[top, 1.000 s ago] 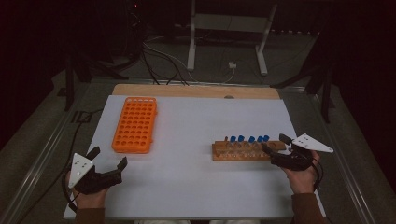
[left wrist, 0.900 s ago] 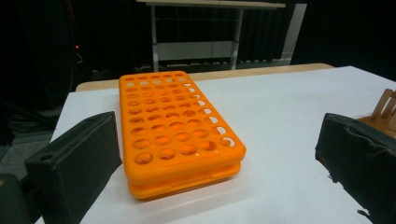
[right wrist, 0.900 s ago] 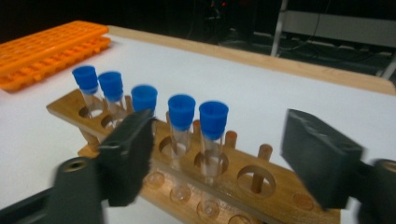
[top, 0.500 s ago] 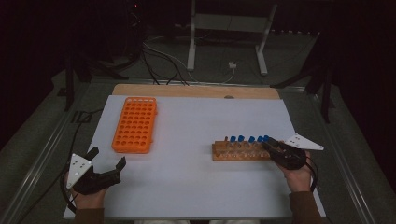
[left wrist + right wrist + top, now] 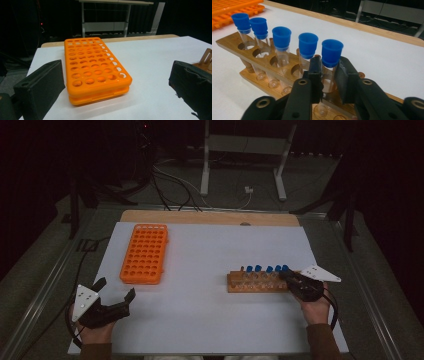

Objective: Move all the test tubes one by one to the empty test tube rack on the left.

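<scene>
The nearest blue-capped tube (image 5: 331, 65), standing at the right end of the wooden rack (image 5: 235, 282), is now pinched: the right gripper (image 5: 329, 75) has just closed on its glass below the cap, so it looks ready to lift; left gripper (image 5: 116, 296) waits open by the orange rack (image 5: 144, 253)

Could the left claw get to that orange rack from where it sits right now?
Probably yes. The left claw sits open on the white table, and the orange rack lies just ahead of it with bare table between. The right claw is far off, shut on a blue-capped tube.
</scene>
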Motion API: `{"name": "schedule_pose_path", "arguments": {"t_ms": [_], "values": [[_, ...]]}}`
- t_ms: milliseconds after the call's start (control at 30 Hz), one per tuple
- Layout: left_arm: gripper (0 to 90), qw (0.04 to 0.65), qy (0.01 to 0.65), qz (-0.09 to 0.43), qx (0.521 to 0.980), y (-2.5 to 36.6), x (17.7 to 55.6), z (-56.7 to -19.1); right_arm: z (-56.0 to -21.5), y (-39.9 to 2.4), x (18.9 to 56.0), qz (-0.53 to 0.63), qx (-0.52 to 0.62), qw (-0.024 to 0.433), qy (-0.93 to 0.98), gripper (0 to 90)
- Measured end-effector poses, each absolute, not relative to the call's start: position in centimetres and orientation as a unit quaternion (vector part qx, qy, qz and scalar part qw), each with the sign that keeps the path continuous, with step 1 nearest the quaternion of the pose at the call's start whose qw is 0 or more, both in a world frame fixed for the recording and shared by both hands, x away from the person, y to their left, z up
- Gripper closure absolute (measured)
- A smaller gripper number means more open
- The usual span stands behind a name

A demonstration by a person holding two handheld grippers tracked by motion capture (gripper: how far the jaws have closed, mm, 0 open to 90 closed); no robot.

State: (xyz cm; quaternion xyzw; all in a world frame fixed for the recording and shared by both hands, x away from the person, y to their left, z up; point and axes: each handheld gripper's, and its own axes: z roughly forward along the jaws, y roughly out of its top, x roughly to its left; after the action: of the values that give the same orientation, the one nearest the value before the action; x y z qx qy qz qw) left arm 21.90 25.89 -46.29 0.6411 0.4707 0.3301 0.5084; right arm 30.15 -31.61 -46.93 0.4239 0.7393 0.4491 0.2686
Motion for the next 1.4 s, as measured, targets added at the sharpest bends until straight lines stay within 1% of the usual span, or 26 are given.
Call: {"name": "schedule_pose_path", "arguments": {"t_ms": [567,967,1267,1400], "values": [[0.8,0.508,0.470,0.328,0.643,25.8,22.0,-46.4,-45.9,-32.1,29.6,0.475,0.427,0.263,0.723,77.2],[0.7,0.506,0.466,0.318,0.652,25.6,22.2,-46.5,-43.0,-32.3,28.9,0.491,0.416,0.280,0.712,77.3],[0.7,0.520,0.439,0.301,0.668,24.7,22.5,-46.5,-41.1,-32.2,28.5,0.498,0.401,0.290,0.712,77.3],[0.7,0.531,0.439,0.289,0.665,24.1,22.8,-45.9,-40.6,-32.1,28.2,0.502,0.397,0.288,0.712,77.3]]}}
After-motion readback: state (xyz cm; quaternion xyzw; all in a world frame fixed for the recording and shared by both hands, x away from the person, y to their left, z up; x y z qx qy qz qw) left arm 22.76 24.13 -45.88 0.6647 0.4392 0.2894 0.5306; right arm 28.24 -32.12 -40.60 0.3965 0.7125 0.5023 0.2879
